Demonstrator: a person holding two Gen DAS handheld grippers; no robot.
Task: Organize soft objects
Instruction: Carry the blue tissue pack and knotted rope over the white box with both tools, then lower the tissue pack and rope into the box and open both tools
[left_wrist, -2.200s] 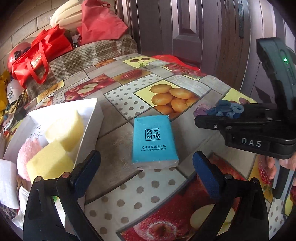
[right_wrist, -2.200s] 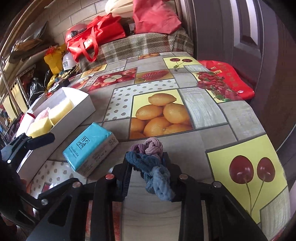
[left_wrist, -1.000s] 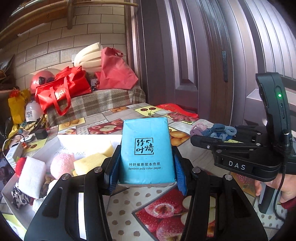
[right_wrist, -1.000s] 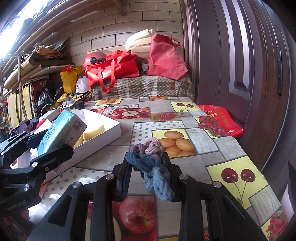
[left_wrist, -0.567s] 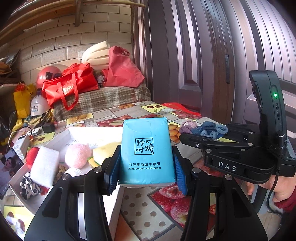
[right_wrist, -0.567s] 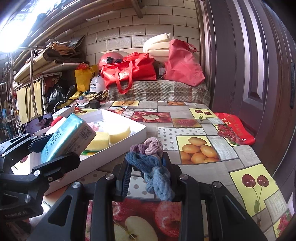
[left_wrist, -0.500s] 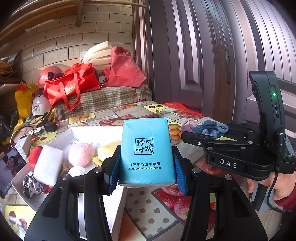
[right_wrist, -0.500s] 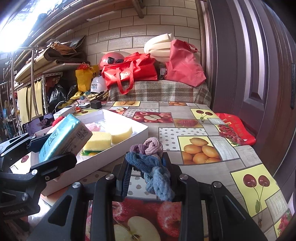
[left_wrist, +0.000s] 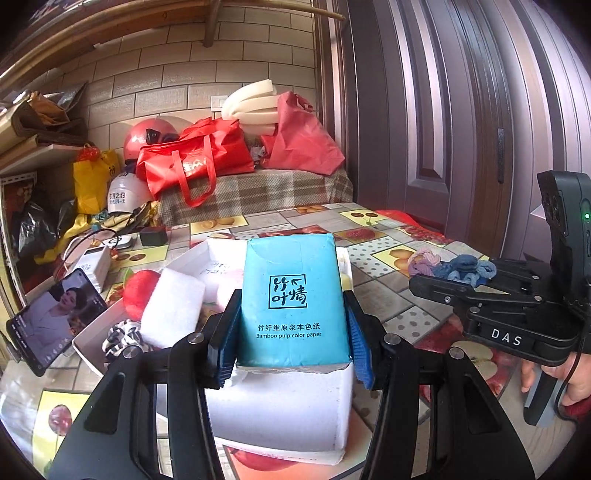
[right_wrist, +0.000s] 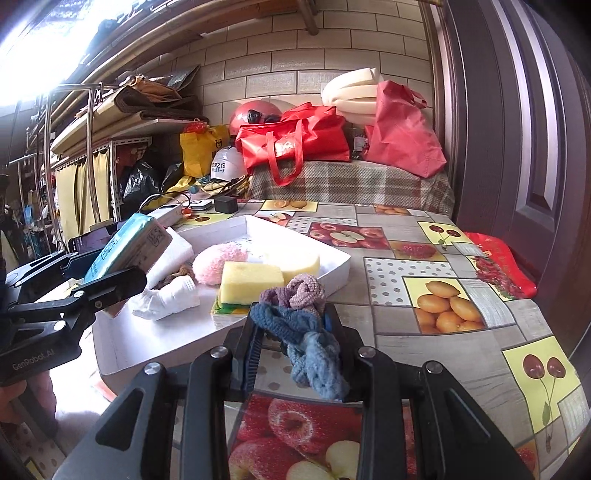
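Note:
My left gripper (left_wrist: 291, 347) is shut on a blue pack of tissue paper (left_wrist: 291, 295) and holds it above the near end of a white box (left_wrist: 280, 417). In the right wrist view that pack (right_wrist: 129, 247) hangs over the box's left side (right_wrist: 122, 347). My right gripper (right_wrist: 295, 350) is shut on a bundle of blue and purple knitted hair ties (right_wrist: 295, 317), just right of the box; the left wrist view shows the bundle (left_wrist: 450, 264) at right. In the box lie yellow sponges (right_wrist: 255, 277), a pink puff (right_wrist: 218, 260), a white sponge (left_wrist: 173, 306) and a white cloth (right_wrist: 166, 299).
The table (right_wrist: 443, 332) carries a fruit-print cloth. A phone (left_wrist: 44, 321) leans left of the box, with a charger (left_wrist: 153, 235) and cables behind. Red bags (right_wrist: 295, 142), a helmet (right_wrist: 251, 110) and foam sit at the far end. A dark door (right_wrist: 517, 129) stands on the right.
Both grippers have travelled left across the table with their loads. The tissue pack, picked up from the table earlier, now hangs over the box, and the hair ties are nearer the box.

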